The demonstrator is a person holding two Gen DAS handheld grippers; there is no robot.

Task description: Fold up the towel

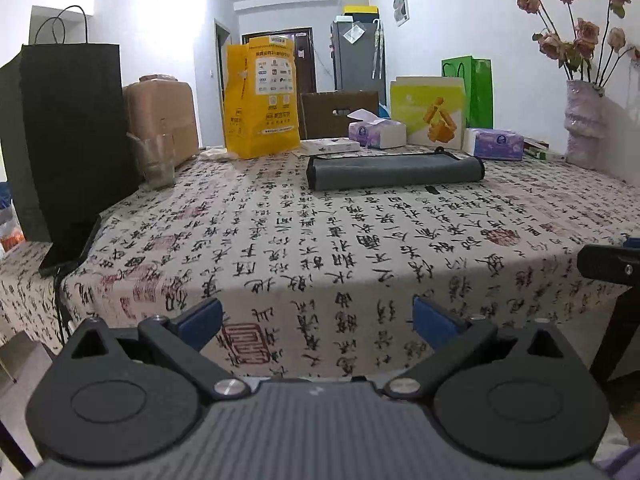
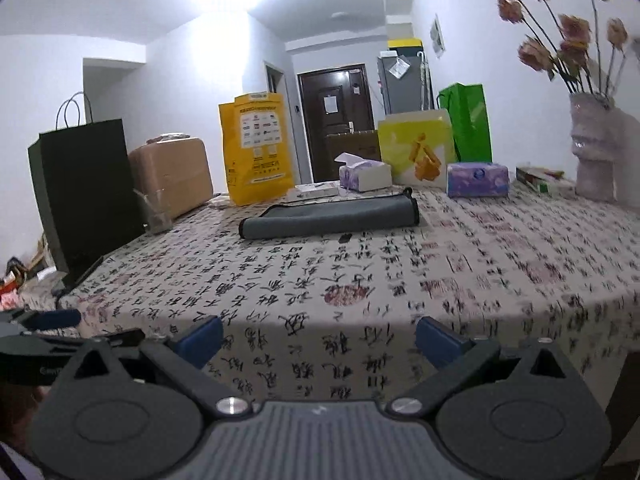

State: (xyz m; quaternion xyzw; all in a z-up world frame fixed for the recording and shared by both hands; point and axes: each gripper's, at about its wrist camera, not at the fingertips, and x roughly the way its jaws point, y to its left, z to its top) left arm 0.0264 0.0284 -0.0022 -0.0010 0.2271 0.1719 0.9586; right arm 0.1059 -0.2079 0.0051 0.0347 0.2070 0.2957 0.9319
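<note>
Towel (image 1: 396, 171), grey with dark edging, lay folded on the far half of the calligraphy tablecloth (image 1: 304, 240), well apart from both grippers. Left gripper (image 1: 318, 322) and right gripper (image 2: 319, 340) each held blue pads spread wide, gripping nothing. Only the right view showed the dark door (image 2: 334, 120). Print on the yellow bag (image 1: 262, 100) was too small to read.

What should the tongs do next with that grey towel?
Probably reach both forward. The grey folded towel lies far across the calligraphy-print tablecloth, while the left tongs and right tongs hang open and empty at the near edge.
</note>
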